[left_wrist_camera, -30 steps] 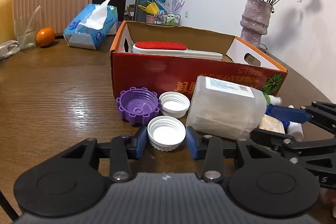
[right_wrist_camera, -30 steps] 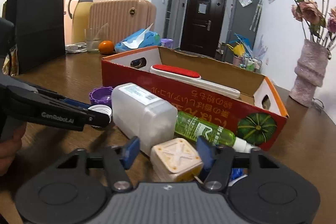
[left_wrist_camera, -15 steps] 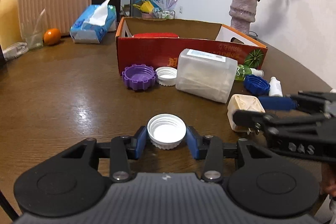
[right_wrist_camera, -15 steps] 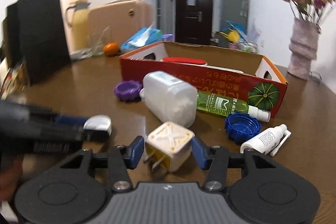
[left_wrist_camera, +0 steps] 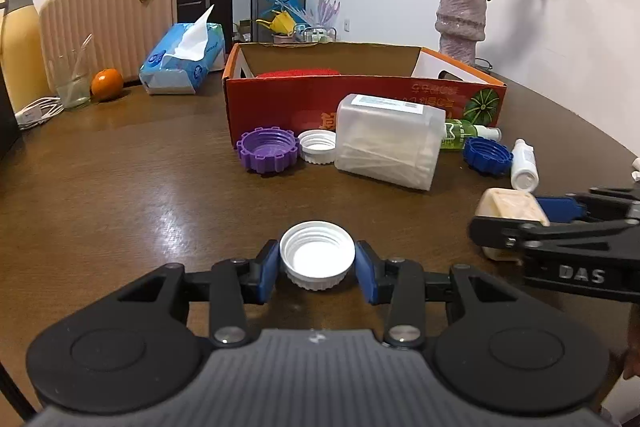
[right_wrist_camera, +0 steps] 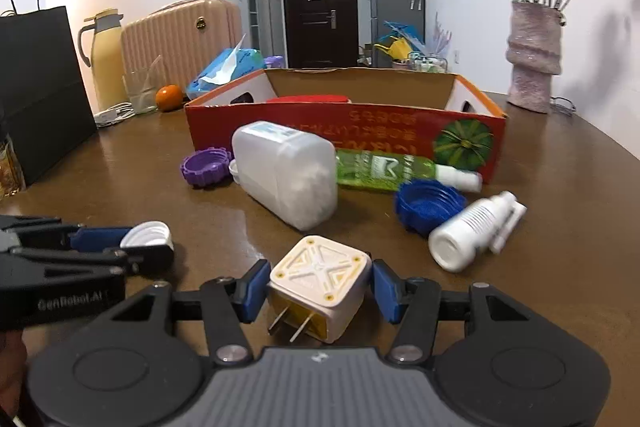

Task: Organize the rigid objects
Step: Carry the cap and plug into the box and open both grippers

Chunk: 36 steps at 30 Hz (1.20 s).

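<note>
While your left gripper (left_wrist_camera: 317, 266) pinches a white cap (left_wrist_camera: 317, 254) with its jaws closing, the cap sits open side up between the blue pads, above the table (left_wrist_camera: 120, 211). Your right gripper (right_wrist_camera: 319, 290) clamps a cream plug (right_wrist_camera: 319, 281), prongs toward the camera. Further back, a jar (right_wrist_camera: 286, 173) lies on its side before the red box (right_wrist_camera: 344, 127), with a purple cap (left_wrist_camera: 268, 150), another white lid (left_wrist_camera: 319, 145), a green bottle (right_wrist_camera: 384, 167), a blue cap (right_wrist_camera: 428, 205) and a white bottle (right_wrist_camera: 472, 231) around it.
</note>
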{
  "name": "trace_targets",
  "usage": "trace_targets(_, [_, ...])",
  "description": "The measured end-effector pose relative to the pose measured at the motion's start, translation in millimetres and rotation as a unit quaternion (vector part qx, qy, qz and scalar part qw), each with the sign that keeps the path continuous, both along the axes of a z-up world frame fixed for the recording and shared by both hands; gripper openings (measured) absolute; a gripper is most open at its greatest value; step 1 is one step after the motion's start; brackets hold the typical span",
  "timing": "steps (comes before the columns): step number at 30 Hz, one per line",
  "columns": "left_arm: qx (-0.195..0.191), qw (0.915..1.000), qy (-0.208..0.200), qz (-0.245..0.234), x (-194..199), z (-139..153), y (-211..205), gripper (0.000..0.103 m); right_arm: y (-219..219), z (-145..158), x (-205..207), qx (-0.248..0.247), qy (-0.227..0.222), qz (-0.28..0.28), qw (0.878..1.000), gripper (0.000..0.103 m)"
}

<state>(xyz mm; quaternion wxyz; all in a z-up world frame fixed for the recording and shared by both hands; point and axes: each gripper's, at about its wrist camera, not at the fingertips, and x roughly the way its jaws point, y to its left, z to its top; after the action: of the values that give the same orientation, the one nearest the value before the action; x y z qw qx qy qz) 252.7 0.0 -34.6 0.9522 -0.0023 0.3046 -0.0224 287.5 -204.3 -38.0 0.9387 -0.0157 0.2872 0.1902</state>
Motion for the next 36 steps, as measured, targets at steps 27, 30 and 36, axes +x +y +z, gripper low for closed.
trace_targets(27, [0.009, 0.9989, 0.011, -0.045, 194.9, 73.5, 34.8, 0.041, -38.0, 84.7, 174.3, -0.023, -0.043, 0.059, 0.997, 0.054])
trace_targets(30, [0.037, 0.997, 0.033, -0.06, 236.6, 66.5, 32.8, 0.041, -27.5, 76.5, 244.3, -0.06, 0.005, 0.059, 0.996, 0.054])
trace_targets(36, [0.061, 0.9913, 0.098, -0.062, 299.0, 42.7, 36.0, 0.043, -0.2, 43.9, 334.4, -0.147, 0.076, 0.052, 0.985, 0.054])
